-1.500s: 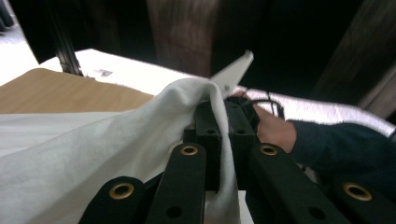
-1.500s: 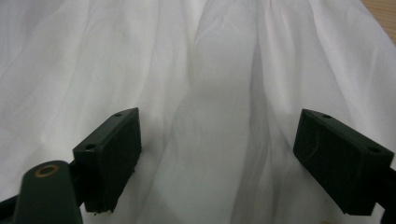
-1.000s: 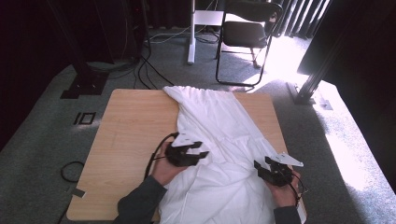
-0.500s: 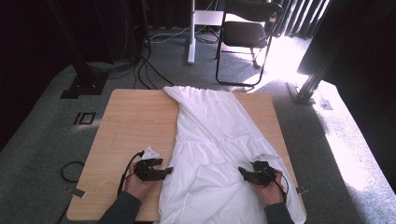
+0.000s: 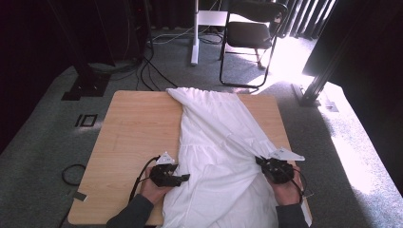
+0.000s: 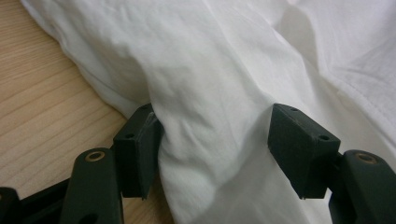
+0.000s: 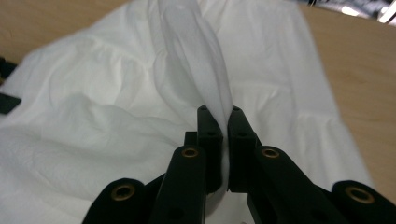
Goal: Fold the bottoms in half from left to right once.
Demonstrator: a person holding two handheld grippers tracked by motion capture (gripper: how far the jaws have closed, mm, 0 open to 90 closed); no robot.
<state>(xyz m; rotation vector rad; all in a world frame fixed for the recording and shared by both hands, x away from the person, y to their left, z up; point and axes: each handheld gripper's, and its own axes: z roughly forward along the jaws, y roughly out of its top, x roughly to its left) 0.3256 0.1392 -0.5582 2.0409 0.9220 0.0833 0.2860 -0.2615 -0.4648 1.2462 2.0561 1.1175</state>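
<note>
Writing appears nowhere on white garment (image 5: 223,142); right claw (image 7: 220,116) pinches it, left claw (image 6: 219,140) gapes.

Your white cloth garment (image 5: 223,156) lay lengthwise on the light wooden desk (image 5: 133,128), right of its middle. Your left gripper (image 5: 177,178) sat at its left edge, your right gripper (image 5: 264,164) at its right. A black folding chair (image 5: 252,33) stood behind the desk.

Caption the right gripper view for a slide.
Right gripper shut on a raised fold of the white garment over the wooden table.
</note>
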